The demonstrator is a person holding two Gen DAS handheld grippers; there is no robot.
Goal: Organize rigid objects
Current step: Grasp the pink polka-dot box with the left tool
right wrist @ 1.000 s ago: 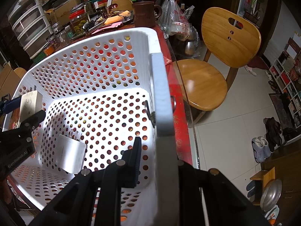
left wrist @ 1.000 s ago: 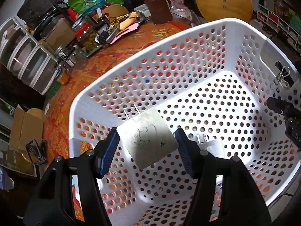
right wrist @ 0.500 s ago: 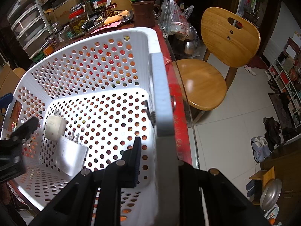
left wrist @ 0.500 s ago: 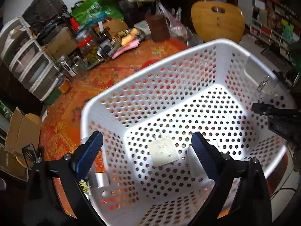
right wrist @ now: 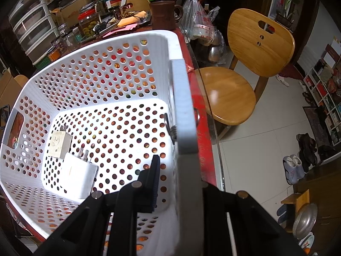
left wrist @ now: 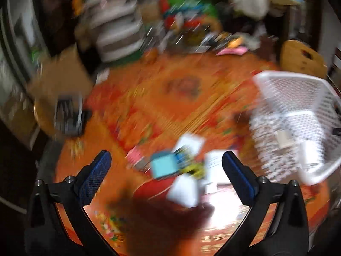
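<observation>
Gripping hand, right gripper (right wrist: pixel 179 170): jaws clamped on the white basket (right wrist: pixel 106 68) wall, one finger inside.
Left gripper (left wrist: pixel 166 168): jaws opening, wide apart, nothing between them.
Ahead of left jaws: blurred small boxes (left wrist: pixel 183 170) on the orange table (left wrist: pixel 181 89).
Basket floor, beyond right jaws: two white chargers (right wrist: pixel 80 176), touching.

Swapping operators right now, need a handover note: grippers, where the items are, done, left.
Left gripper: jaws opening, nothing between them, over a blurred pile of small boxes on the orange table.
Right gripper: shut on the white basket at its rim.
Done: two plug adapters in the basket, a yellowed one and a white one, touching.
Left: the pile on the table, likely next.
</observation>
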